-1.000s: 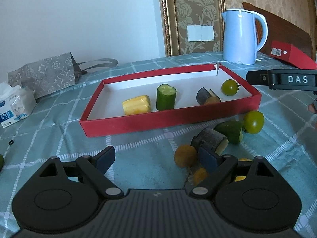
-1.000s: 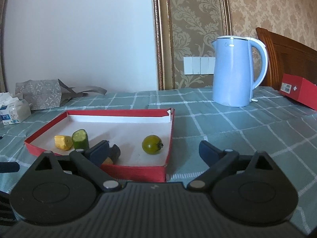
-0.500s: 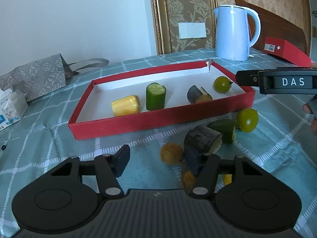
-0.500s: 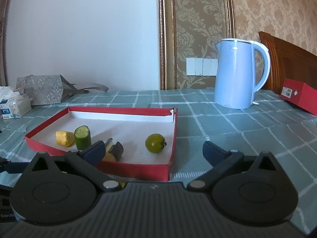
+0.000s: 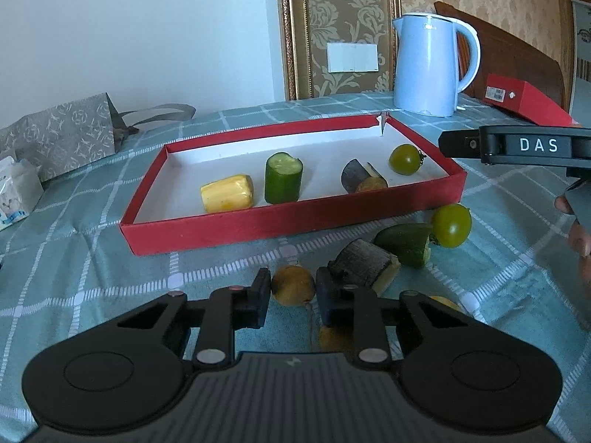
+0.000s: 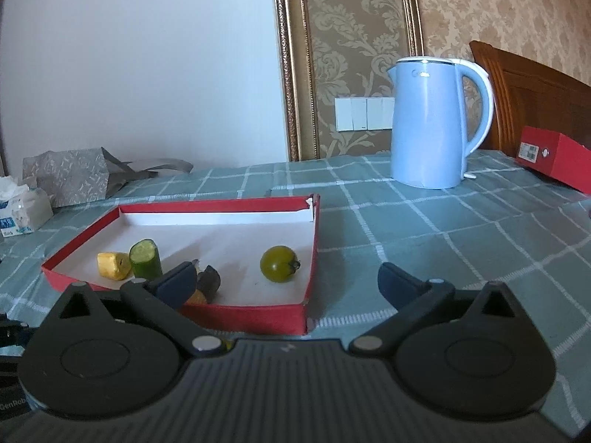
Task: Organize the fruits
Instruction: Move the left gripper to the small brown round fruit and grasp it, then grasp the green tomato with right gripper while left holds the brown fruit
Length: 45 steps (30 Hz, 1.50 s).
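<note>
The left gripper [image 5: 291,297] is clamped on a small round orange-brown fruit [image 5: 293,285] resting on the checked desk [image 5: 92,258], probably to lift it into the shallow red cardboard tray [image 5: 295,217] beyond, which holds 4 pieces. The right gripper [image 6: 286,282] hovers with its jaws wide apart, holding nothing.

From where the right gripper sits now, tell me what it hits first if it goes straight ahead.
Probably the near right corner of the red tray; the open right gripper points slightly down across it. Depth is hard to judge.
</note>
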Each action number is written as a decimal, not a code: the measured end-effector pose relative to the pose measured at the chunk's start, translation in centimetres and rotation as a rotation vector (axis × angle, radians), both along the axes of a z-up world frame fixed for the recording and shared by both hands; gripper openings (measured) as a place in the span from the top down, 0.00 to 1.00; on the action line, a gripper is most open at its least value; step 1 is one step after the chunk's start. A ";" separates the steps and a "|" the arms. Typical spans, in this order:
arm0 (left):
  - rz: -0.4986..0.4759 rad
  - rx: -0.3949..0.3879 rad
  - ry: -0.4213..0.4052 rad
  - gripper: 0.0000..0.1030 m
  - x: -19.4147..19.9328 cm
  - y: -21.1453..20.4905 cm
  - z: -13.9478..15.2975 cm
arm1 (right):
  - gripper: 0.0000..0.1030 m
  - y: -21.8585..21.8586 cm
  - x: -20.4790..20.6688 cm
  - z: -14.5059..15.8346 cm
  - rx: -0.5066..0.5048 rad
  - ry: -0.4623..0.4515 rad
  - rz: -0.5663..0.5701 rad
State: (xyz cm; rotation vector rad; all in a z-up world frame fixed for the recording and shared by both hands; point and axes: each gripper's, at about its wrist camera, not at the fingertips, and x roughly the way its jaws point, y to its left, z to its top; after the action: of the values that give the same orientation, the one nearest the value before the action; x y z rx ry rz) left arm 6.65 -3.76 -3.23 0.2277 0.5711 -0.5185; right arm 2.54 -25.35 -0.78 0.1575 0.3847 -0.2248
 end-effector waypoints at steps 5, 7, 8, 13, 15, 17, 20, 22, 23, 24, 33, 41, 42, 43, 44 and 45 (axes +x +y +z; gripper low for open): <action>0.072 -0.019 0.012 0.75 0.8 0.9 0.0 | 0.00 -0.9 -0.2 0.3 0.006 -0.005 -0.025; 0.105 -0.045 0.011 0.75 1.0 1.6 0.3 | 0.00 -1.3 -0.3 0.4 0.025 -0.012 -0.040; 0.121 -0.056 0.002 0.75 1.0 2.0 0.4 | 0.00 -1.6 -0.4 0.4 0.034 -0.015 -0.043; 0.163 -0.104 0.014 0.75 1.6 3.3 0.8 | 0.00 -2.3 -0.5 0.4 0.052 -0.005 -0.046; 0.157 -0.094 0.027 0.75 1.7 3.1 0.6 | 0.00 -2.4 -0.4 0.2 0.066 0.011 -0.024; 0.151 -0.081 0.017 0.75 1.6 2.9 0.6 | 0.01 -2.1 -0.5 0.1 0.071 0.019 0.003; 0.145 -0.070 0.008 0.75 1.3 2.7 0.6 | 0.01 -1.4 -0.9 0.1 0.035 0.008 0.014; 0.145 -0.072 0.013 0.75 1.4 2.7 0.6 | 0.01 -0.9 -1.2 0.2 -0.002 -0.008 0.022; 0.147 -0.072 0.018 0.75 1.5 2.7 0.5 | 0.02 -0.8 -1.3 0.3 -0.013 -0.006 0.036; 0.151 -0.072 0.024 0.75 1.6 2.8 0.5 | 0.03 -0.6 -1.5 0.3 -0.018 -0.003 0.058; 0.134 -0.075 0.039 0.75 1.7 2.8 0.4 | 0.35 2.1 -1.5 -1.2 -0.154 0.083 0.213; 0.130 -0.082 0.052 0.75 1.8 2.9 0.4 | 0.44 3.3 -1.0 -2.1 -0.196 0.134 0.252; 0.131 -0.084 0.053 0.75 1.8 2.9 0.4 | 0.44 3.3 -0.9 -2.1 -0.187 0.136 0.255; 0.131 -0.084 0.055 0.75 1.9 2.9 0.3 | 0.44 3.3 -0.8 -2.2 -0.183 0.140 0.255; 0.131 -0.085 0.057 0.75 1.9 2.9 0.3 | 0.44 3.3 -0.7 -2.2 -0.187 0.147 0.254; 0.131 -0.085 0.057 0.75 1.9 2.9 0.3 | 0.44 3.4 -0.5 -2.4 -0.189 0.156 0.253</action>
State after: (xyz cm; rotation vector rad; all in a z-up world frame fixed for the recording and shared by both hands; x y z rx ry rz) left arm 8.54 -0.82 -2.92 0.0946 0.6140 -0.4226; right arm 2.04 -21.92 -3.14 -0.0959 0.5310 -0.0226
